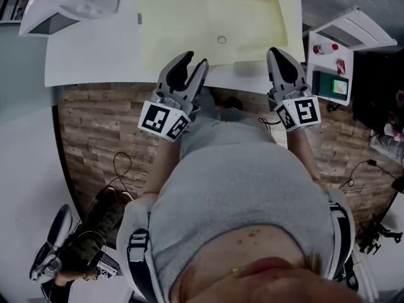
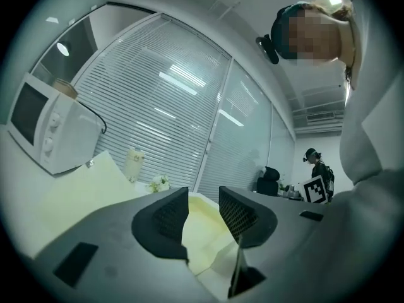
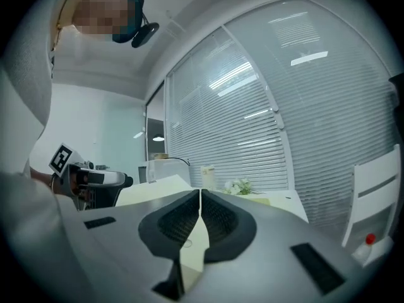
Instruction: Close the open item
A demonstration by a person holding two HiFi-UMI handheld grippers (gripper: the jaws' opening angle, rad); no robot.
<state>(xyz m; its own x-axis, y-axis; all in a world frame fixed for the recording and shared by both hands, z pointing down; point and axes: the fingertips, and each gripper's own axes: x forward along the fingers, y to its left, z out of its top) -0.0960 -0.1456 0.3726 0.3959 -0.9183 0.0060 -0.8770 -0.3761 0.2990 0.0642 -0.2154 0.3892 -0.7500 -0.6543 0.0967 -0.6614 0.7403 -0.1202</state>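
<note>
A pale yellow folder (image 1: 208,17) lies spread open and flat on the white table (image 1: 95,62), with a small round snap (image 1: 221,40) near its middle. At the table's near edge my left gripper (image 1: 195,59) hovers by the folder's near border, jaws apart, nothing between them. In the left gripper view the left gripper (image 2: 203,201) shows the folder (image 2: 82,191) ahead and below through its gap. My right gripper (image 1: 278,53) is shut and empty at the folder's near right corner. The right gripper view has the right gripper (image 3: 200,197) with jaws meeting and the folder (image 3: 151,185) beyond.
A white microwave (image 1: 69,2) stands at the table's far left corner. A white rack (image 1: 334,62) with small red items sits right of the table. Flowers (image 2: 158,183) and a pale bottle (image 2: 134,164) stand at the far edge by the blinds. Cables cross the wooden floor (image 1: 101,125).
</note>
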